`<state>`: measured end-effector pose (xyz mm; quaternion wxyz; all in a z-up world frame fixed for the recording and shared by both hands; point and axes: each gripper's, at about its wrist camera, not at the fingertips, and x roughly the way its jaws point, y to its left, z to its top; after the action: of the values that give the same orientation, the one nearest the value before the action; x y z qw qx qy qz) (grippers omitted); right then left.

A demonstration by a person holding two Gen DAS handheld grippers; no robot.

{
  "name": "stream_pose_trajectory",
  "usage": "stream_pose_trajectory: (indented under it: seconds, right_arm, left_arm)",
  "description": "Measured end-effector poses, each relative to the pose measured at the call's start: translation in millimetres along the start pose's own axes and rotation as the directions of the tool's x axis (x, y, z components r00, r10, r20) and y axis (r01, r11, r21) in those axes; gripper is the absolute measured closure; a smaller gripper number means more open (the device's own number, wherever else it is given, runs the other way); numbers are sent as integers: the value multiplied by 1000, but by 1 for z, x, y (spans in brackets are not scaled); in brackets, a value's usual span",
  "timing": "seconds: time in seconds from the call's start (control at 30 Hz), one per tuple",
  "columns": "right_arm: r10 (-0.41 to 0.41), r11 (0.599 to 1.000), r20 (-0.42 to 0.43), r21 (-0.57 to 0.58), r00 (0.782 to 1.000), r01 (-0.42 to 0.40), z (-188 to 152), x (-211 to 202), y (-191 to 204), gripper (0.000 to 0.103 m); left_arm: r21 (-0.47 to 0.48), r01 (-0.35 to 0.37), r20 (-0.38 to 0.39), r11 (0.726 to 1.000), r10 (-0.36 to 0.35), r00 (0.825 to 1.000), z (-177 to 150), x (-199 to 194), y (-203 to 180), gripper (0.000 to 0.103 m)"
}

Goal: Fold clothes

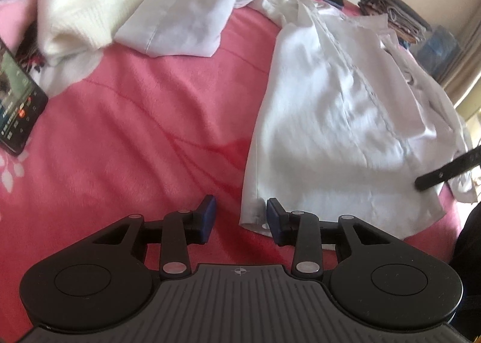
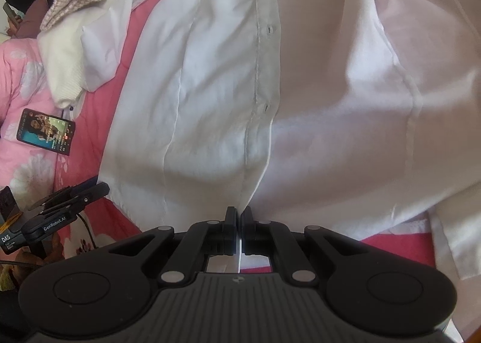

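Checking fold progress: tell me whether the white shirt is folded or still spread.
Spread, mostly: white shirt lies flat on pink blanket, button placket exposed, hem pinched by right gripper.

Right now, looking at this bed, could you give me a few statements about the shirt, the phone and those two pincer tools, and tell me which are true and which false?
1. The right gripper pinches the hem of the white button-up shirt. True.
2. The left gripper grips the shirt. False: its fingers stand apart, nothing between them; the shirt corner lies just beside.
3. The black smartphone has its screen lit. True.
4. The fleecy bedspread is blue. False: it is pink.
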<state>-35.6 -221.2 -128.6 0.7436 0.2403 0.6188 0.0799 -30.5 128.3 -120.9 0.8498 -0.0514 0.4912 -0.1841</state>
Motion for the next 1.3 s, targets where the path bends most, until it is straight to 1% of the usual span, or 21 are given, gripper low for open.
stream_pose_trajectory:
  seconds: [0.13,0.27,0.4,0.47,0.57,0.67,0.73,0.77,0.8,0.87,0.93,1.0,1.07,1.13,1.17,1.23,1.27,1.3]
  right_arm:
    - [-35,999,40,-39,999,37,-1,-12,8,96]
    - [-81,991,148,-97,986,96,6,-36,17,95]
    - [-72,991,247,-87,966,97,24,-64,19,94]
    - [-66,994,284,-70,956,90,35,-73,19,90]
    - [-54,996,336,-49,940,75,53,-83,21,88]
    - [-24,998,376,-41,926,42,74,-84,21,87]
    - [14,1000,388,-20,922,-7,91,-79,18,86]
    - [33,999,389,0,921,-36,99,-74,16,85]
    - [52,998,391,20,919,-65,108,-69,14,84]
    - [81,992,393,60,916,-114,124,-58,9,84]
    - [85,988,394,88,915,-129,138,-46,3,84]
    - [81,985,393,109,916,-135,148,-34,-2,84]
    - [79,983,394,123,916,-137,154,-26,-7,84]
    - [69,983,393,131,917,-130,158,-18,-11,84]
    - [63,983,391,133,918,-124,159,-15,-13,84]
    - [51,984,387,139,921,-112,163,-8,-17,83]
    - [46,984,381,143,923,-108,164,-4,-19,83]
    - [42,984,374,148,926,-104,166,-1,-20,83]
  left_arm:
    - [-8,13,-7,1000,-13,1000,-1,-5,3,67]
    - [-11,35,4,999,-35,999,1,-18,6,66]
    - [-12,53,21,999,-53,998,5,-28,6,66]
    - [-19,62,31,998,-61,998,10,-28,5,66]
    - [-38,89,52,995,-87,995,21,-26,6,66]
    - [-82,133,98,988,-124,987,51,-15,9,65]
    - [-107,145,156,984,-127,980,78,-2,9,58]
    - [-115,152,188,982,-129,974,96,8,9,48]
    - [-125,163,216,979,-134,967,113,18,9,44]
    - [-168,224,233,960,-182,955,146,46,11,43]
    - [-258,270,243,928,-208,948,177,79,15,43]
    - [-322,281,244,904,-207,947,195,106,18,38]
    - [-374,289,224,881,-217,950,211,133,20,38]
    - [-396,291,228,871,-213,950,220,152,20,38]
    - [-397,294,240,869,-211,948,224,159,20,39]
    - [-382,293,265,876,-200,943,231,170,17,56]
    - [-360,259,265,896,-168,950,234,175,14,79]
    - [-336,227,266,914,-139,954,237,179,11,101]
